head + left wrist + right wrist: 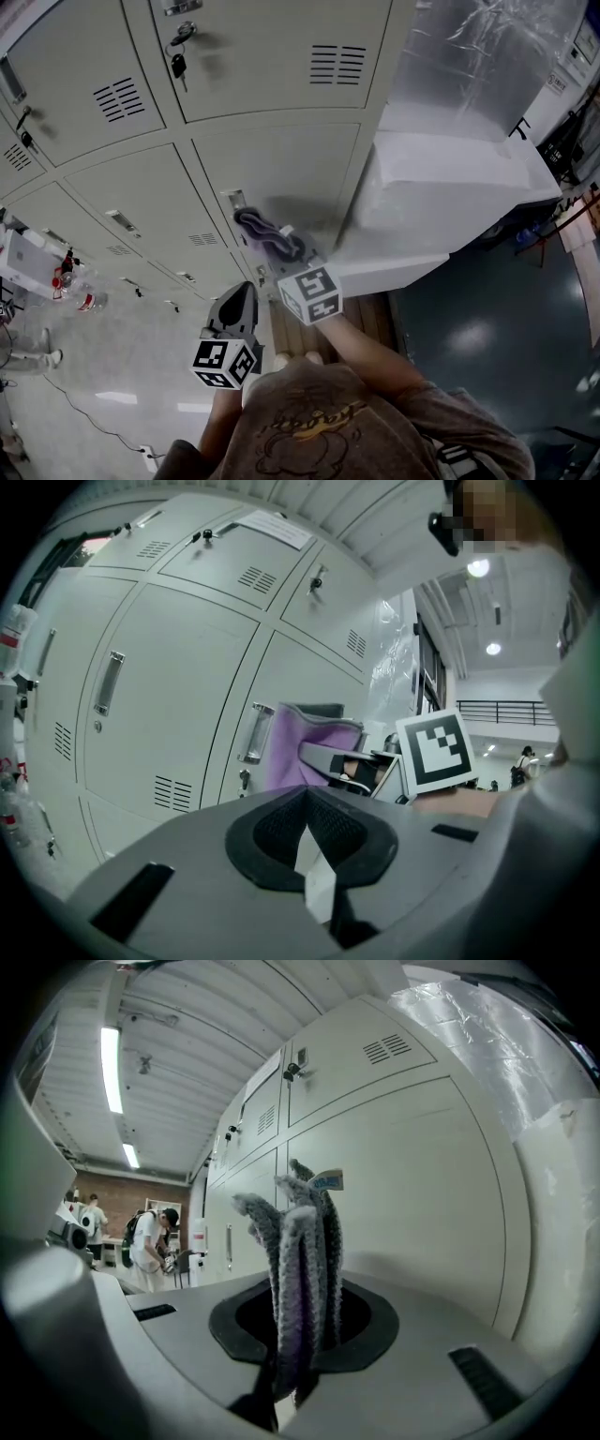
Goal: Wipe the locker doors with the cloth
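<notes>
My right gripper point(284, 251) is clamped on the folded purple cloth point(260, 231), held at the locker door point(291, 164) just beside its handle point(234, 201); can't confirm contact. Left gripper point(240, 292) hangs lower, jaws together, nothing in them. No streaks show on any door. My guess: this door in progress, neighbouring doors still to do

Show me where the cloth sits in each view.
Head view: cloth at centre, before the locker door, in the right gripper.
Left gripper view: cloth at centre, purple, right of a door handle.
Right gripper view: cloth at centre, between the fingers.
Shared landmark: that locker door.
</notes>
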The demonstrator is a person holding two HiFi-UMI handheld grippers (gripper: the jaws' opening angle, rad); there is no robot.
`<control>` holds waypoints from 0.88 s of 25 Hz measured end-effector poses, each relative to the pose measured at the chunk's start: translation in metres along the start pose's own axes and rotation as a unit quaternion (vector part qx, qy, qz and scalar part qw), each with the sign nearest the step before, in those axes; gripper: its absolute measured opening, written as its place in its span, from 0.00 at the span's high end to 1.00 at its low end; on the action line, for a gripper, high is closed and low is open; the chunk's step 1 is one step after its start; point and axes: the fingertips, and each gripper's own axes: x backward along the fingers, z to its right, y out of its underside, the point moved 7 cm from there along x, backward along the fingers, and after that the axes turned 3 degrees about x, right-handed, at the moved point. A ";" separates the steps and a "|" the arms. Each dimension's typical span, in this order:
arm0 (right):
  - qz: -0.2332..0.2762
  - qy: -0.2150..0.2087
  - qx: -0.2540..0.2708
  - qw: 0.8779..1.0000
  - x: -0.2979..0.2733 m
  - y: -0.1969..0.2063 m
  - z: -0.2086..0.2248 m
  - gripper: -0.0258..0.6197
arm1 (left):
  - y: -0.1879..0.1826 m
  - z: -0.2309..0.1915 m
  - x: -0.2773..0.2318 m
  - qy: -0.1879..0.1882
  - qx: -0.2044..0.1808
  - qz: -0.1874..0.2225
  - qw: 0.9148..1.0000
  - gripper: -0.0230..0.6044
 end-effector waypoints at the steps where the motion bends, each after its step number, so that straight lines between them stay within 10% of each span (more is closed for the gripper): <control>1: -0.003 0.000 -0.002 1.000 -0.004 0.003 -0.001 0.87 | 0.000 -0.002 0.001 -0.003 0.000 0.001 1.000 0.96; 22: -0.041 0.035 0.020 0.998 -0.062 0.037 0.011 0.87 | -0.003 -0.024 0.002 -0.035 0.015 0.004 0.999 0.96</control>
